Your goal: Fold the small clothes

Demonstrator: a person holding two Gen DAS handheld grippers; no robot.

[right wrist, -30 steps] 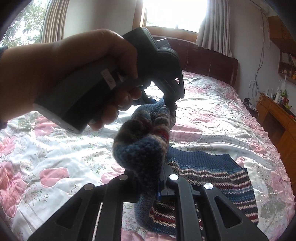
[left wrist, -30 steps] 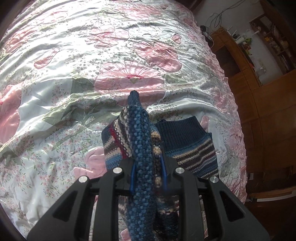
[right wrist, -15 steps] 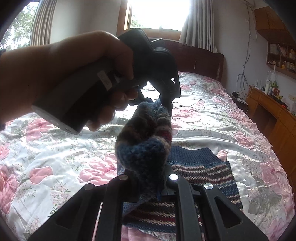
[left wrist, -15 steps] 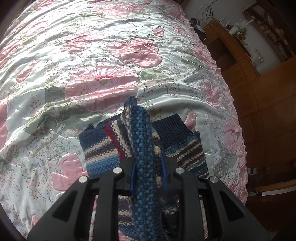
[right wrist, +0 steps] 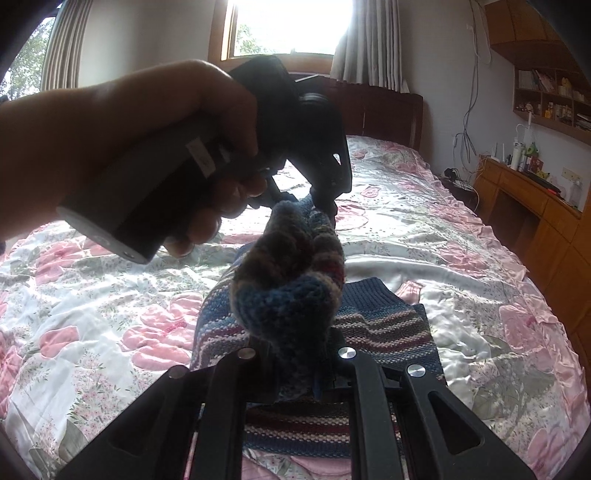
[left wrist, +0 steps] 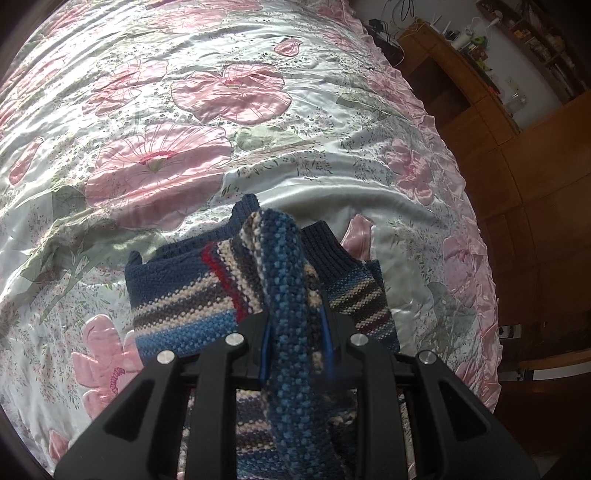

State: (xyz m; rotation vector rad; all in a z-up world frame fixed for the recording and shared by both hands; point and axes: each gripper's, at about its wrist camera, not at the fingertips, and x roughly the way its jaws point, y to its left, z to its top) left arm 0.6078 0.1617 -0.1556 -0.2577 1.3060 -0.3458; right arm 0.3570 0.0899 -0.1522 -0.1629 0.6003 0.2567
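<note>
A small knitted sweater (left wrist: 184, 302) with blue, cream, grey and red stripes lies partly on the flowered bedspread (left wrist: 155, 122). My left gripper (left wrist: 297, 325) is shut on a raised fold of it. My right gripper (right wrist: 299, 354) is shut on another bunched edge of the same sweater (right wrist: 384, 325), held above the bed. In the right wrist view a hand (right wrist: 122, 133) holds the left gripper (right wrist: 325, 201), which pinches the far end of the lifted fold. The sweater's dark blue ribbed hem (right wrist: 369, 291) rests flat on the bed.
The bed's ruffled pink edge (left wrist: 476, 236) runs along the right, with wooden cabinets (left wrist: 517, 155) and floor beyond. A dark headboard (right wrist: 380, 114), a curtained window (right wrist: 291, 26) and a wooden desk (right wrist: 524, 192) with shelves stand at the far end.
Both grippers have carried the lifted fold across the sweater, toward the bed's edge. More of the striped body now lies flat below them. Both stay shut on the fabric.
</note>
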